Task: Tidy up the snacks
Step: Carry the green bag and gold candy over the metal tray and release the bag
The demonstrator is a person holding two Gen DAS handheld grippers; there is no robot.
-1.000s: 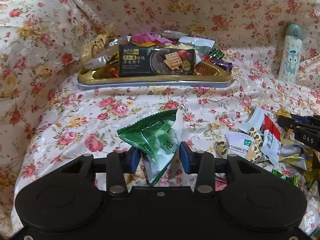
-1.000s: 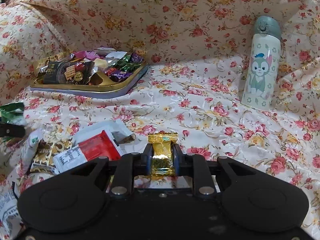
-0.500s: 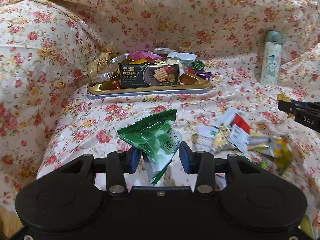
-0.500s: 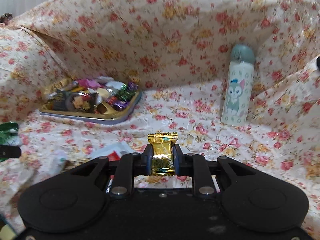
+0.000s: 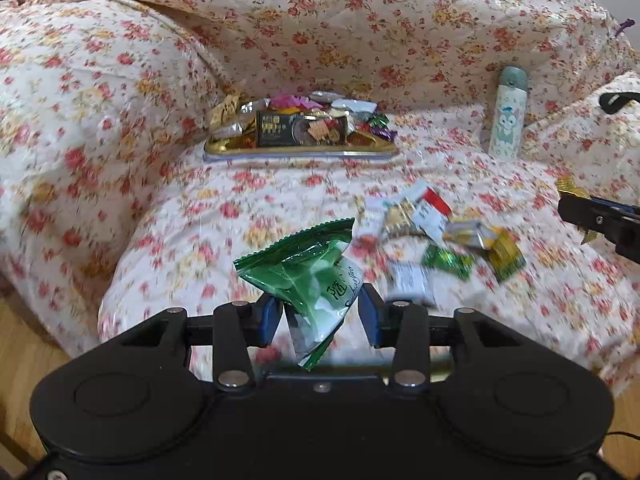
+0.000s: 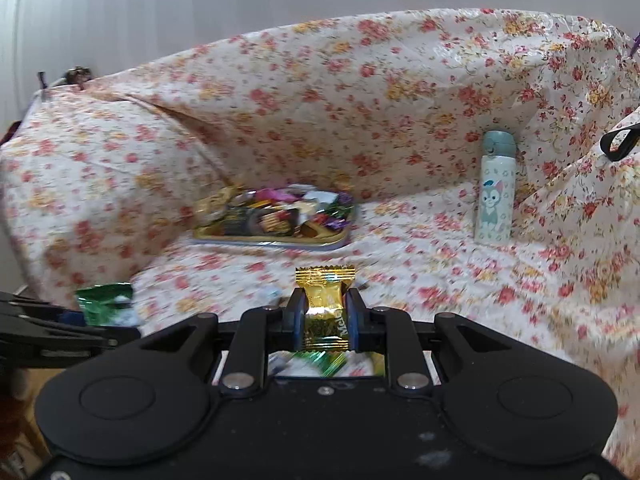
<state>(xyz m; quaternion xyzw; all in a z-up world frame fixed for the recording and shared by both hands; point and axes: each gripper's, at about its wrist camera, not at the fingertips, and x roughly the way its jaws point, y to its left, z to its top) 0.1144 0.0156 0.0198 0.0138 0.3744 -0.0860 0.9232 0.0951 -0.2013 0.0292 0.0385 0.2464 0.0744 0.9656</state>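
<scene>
Two claws loaded — green pkt (image 5: 308,276) in left claw (image 5: 320,316), gold candy (image 6: 325,308) in right claw (image 6: 323,318).

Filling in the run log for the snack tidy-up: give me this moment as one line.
left gripper: holds green packet | right gripper: holds gold candy | tray: full, far side | loose snacks: on sofa cover

A sofa draped in a flowered cloth (image 5: 304,196) carries everything. On its seat rest a gold tray (image 5: 300,151) heaped with snacks near the backrest, a loose scatter of wrappers (image 5: 444,236) nearer the front, and an upright bottle (image 5: 506,120) at the right.
</scene>
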